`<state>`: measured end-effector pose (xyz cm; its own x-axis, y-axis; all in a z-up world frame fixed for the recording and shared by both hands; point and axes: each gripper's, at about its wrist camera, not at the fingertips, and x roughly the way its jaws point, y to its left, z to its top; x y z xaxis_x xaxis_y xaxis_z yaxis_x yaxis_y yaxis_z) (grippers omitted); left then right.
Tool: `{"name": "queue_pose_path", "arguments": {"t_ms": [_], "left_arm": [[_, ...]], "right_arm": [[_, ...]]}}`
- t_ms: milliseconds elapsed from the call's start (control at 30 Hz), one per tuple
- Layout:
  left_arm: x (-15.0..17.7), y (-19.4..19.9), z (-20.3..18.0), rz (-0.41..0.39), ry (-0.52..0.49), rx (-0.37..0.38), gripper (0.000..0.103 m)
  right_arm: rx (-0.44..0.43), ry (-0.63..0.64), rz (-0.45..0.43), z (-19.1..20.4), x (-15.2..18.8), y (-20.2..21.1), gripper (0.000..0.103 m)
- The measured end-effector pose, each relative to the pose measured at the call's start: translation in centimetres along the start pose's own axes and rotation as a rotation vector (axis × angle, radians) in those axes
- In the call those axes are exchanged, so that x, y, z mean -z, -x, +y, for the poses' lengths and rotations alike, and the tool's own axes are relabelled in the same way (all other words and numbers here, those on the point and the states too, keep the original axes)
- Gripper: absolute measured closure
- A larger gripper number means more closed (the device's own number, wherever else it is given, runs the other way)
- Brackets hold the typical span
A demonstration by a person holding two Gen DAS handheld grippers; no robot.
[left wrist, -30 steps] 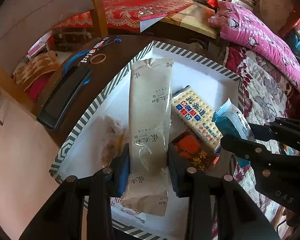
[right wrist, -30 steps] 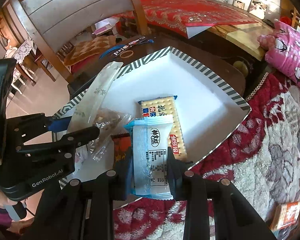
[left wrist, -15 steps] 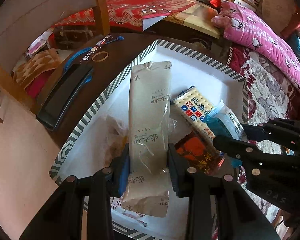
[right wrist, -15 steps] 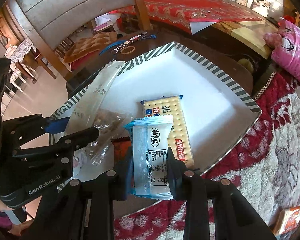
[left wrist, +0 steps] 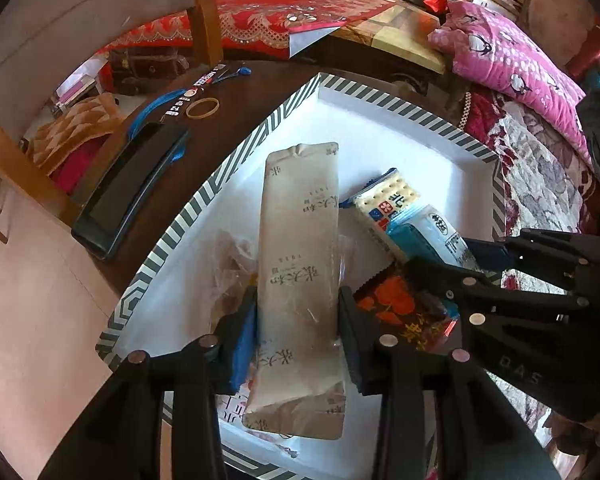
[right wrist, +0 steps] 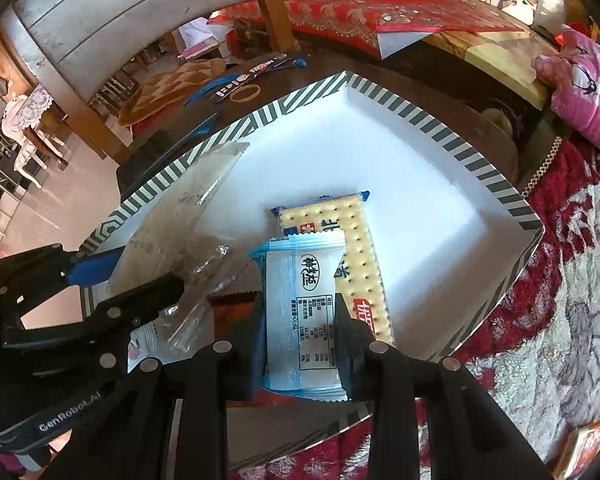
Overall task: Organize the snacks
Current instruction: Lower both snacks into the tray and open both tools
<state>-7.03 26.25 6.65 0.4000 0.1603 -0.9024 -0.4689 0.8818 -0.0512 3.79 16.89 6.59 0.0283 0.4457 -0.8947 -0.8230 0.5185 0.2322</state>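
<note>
- Two black two-finger grippers are pointed steeply down over the near part of a shallow white tray with a grey-and-white striped rim [left wrist: 256, 136], which is carried on a dark round table [left wrist: 244, 92].
- Most of the tray's far half, up to its far corner, is left bare and white.
- A long beige paper-look snack packet [left wrist: 300, 240] is seen lengthwise between the fingers of the left gripper [left wrist: 298, 322]; its jaws have just been opening a little, and whether the pads press it cannot be told.
- A light blue and white snack pouch [right wrist: 300, 304] is clenched by the right gripper [right wrist: 298, 332], over the tray's near right edge.
- A cracker packet printed with blue and red labels [right wrist: 356, 248] is overlapped by that pouch.
- A red and orange packet [left wrist: 400, 312] and a crumpled clear wrapper [left wrist: 230, 268] are found near the near edge.
- Beyond the tray's left rim, a black phone-like slab [left wrist: 128, 188] and a rubber band [left wrist: 202, 107] are laid on the table.
</note>
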Motion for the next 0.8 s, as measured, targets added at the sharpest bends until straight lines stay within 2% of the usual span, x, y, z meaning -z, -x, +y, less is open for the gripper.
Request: {"name": "queue_pose_path", "arguments": {"t_ms": [67,167,233,433,800], "left_arm": [[0.0,0.0,0.0,-0.002,-0.002,-0.006,0.065],[0.1,0.0,-0.2,0.000,0.000,-0.013,0.059],[0.1,0.0,-0.2,0.002,0.004,-0.033,0.046],[0.3,0.7,-0.1,-0.016,0.022,-0.040,0.031],[0.5,3.0,-1.9,-0.071,-0.005,-0.060,0.023]], "right_arm": [[0.000,0.000,0.001,0.0,0.1,0.1,0.069],[0.005,0.000,0.002,0.1,0.4,0.5,0.061],[0.007,-0.007,-0.006,0.0,0.5,0.9,0.061],[0.008,-0.029,-0.041,-0.3,1.0,2.7,0.052],[0.044,-0.069,-0.125,-0.8,3.2,6.6,0.032]]}}
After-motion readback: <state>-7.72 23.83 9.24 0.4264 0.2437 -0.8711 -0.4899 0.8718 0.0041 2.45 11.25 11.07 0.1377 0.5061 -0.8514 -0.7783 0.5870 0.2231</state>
